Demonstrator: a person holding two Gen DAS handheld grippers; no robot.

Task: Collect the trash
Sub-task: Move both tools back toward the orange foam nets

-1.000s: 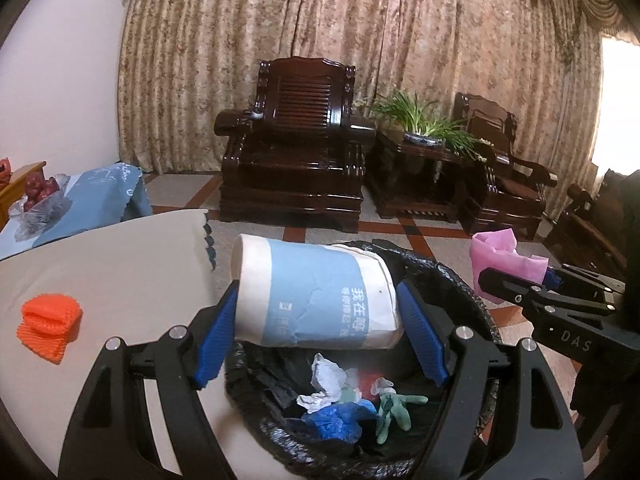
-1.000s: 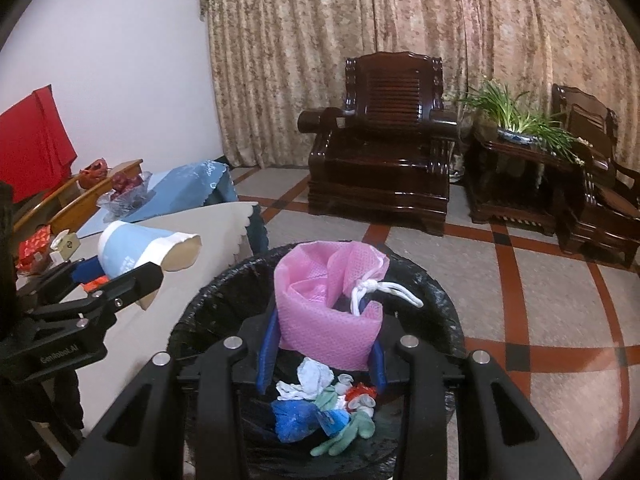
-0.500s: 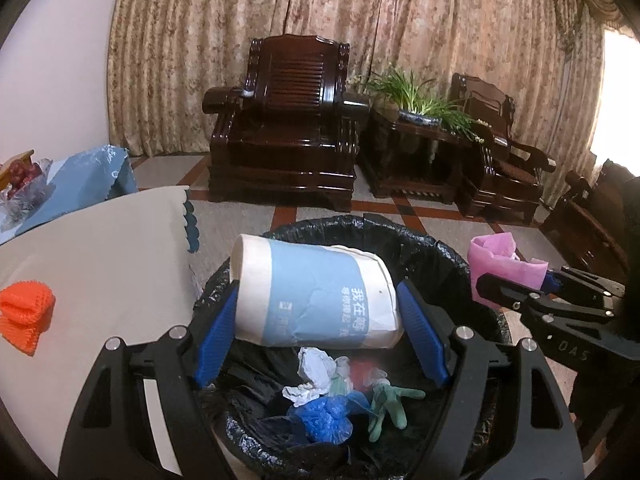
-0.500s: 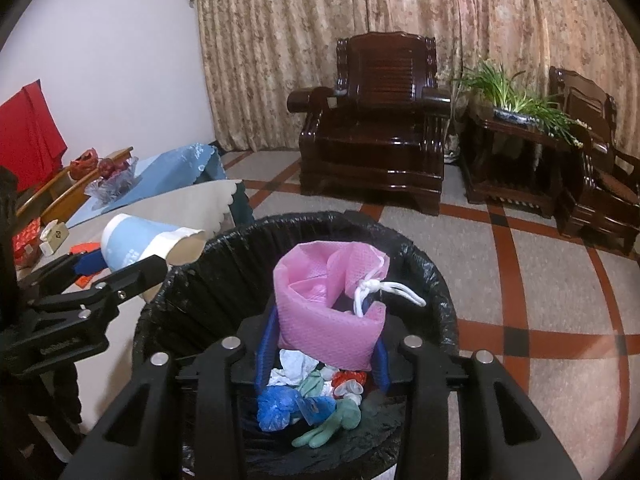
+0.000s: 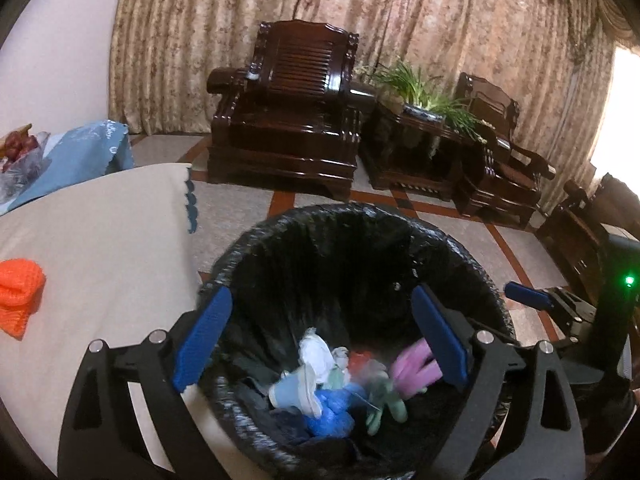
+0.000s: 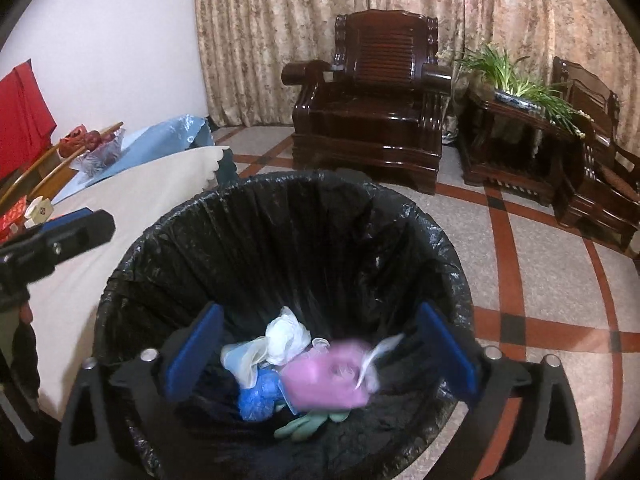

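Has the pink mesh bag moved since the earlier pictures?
Yes. The pink mesh bag has dropped out of the open right claw, down into the black-lined trash bin, and lies among the trash.

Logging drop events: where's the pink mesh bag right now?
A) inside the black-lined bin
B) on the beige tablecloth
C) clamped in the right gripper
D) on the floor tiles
A: the pink mesh bag lies blurred on the trash inside the black-lined bin, and the right gripper stands open and empty above it.

trash (image 6: pixel 324 376) in bin (image 6: pixel 280 216), table (image 6: pixel 132 216) left
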